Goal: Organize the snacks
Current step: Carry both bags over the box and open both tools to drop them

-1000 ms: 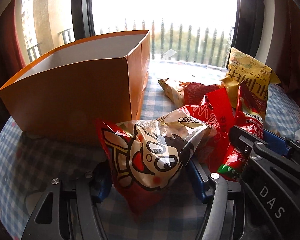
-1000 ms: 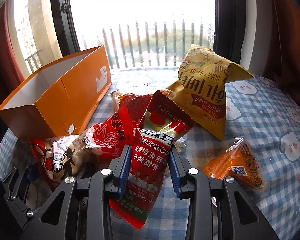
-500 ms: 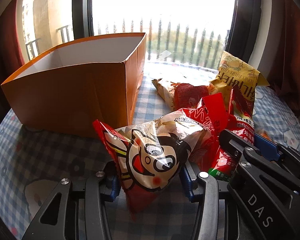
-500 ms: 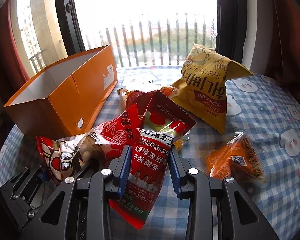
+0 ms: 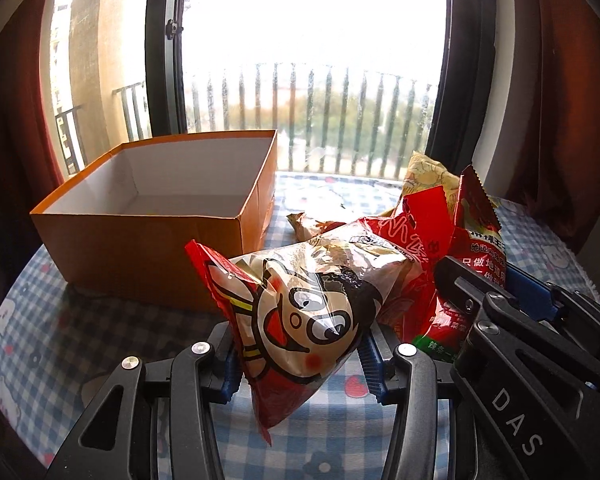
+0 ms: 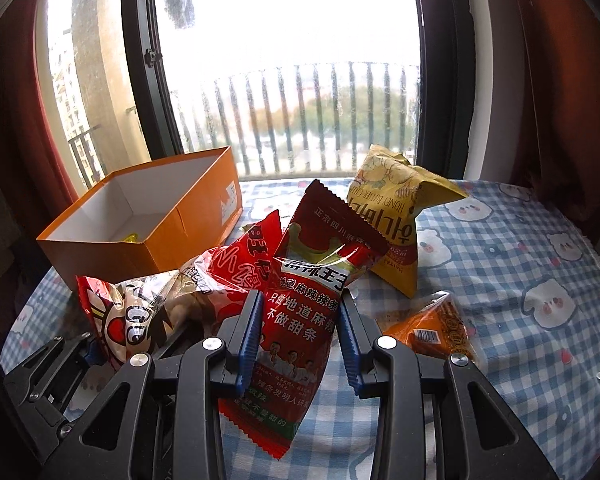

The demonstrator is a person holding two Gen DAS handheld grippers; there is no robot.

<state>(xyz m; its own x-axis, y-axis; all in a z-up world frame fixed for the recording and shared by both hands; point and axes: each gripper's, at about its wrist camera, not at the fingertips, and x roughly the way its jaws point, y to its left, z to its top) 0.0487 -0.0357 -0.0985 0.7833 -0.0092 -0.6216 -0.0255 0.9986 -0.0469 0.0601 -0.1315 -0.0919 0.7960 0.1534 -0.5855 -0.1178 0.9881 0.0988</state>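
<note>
Carrying: left gripper (image 5: 300,354) clamps cartoon bag (image 5: 304,308), right gripper (image 6: 298,338) clamps red strip packet (image 6: 312,300); next, release into orange box (image 5: 140,264) at 10 o'clock.

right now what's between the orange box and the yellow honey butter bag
In the right wrist view, the red packets sit between the orange box and yellow bag.

Both wrist cameras sit low and close over the table (image 5: 80,332), facing the window (image 6: 300,60) along their fingers, side by side, the left one nearer the box (image 5: 148,236), sharing box, snacks and window.
</note>
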